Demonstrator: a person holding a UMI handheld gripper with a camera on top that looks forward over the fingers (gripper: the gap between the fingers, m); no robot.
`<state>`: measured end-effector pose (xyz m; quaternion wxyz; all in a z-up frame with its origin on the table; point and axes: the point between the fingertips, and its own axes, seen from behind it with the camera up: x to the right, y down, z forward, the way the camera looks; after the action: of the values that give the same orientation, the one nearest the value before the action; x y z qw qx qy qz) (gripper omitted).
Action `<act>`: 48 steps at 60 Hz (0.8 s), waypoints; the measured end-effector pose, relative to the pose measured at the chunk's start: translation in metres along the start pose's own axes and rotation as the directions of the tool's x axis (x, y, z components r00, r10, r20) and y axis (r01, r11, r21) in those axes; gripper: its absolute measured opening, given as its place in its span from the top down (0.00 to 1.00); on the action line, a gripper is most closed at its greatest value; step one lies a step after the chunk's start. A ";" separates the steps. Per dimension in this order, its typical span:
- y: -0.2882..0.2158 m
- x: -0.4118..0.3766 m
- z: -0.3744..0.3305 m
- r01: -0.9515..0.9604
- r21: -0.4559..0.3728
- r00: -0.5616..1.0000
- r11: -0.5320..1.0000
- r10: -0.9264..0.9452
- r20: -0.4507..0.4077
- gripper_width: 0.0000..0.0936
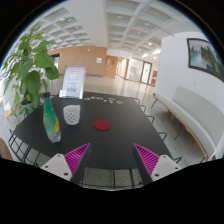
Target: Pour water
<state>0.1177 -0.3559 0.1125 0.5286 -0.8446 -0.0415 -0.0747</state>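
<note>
Well ahead and left of the gripper (109, 158), whose fingers stand apart and empty, a bottle (50, 120) stands on the table (120, 140) beside a white cup (72, 114). The approach should swing left and straddle the bottle squarely. Its water level is indiscernible; a red object (102, 125) rightward stays unidentifiable.

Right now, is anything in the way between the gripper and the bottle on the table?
Nothing visible blocks it. The gripper is open, and only bare dark table lies between it and the bottle. The white cup stands just beside the bottle, not in front.
</note>
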 end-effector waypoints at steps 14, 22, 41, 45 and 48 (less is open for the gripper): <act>0.003 -0.111 -0.008 0.013 0.032 0.990 0.999 -0.017 0.139 0.08; -0.015 -0.171 0.009 0.004 0.085 0.985 0.996 -0.019 0.171 0.08; -0.051 -0.237 0.095 -0.069 0.155 0.989 0.986 0.048 0.137 0.09; -0.052 -0.240 0.111 -0.083 0.159 0.990 0.984 0.063 0.130 0.11; -0.055 -0.242 0.119 -0.087 0.169 0.990 0.982 0.066 0.126 0.15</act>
<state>-0.1194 -0.2224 0.0686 0.5994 -0.7991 -0.0469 0.0004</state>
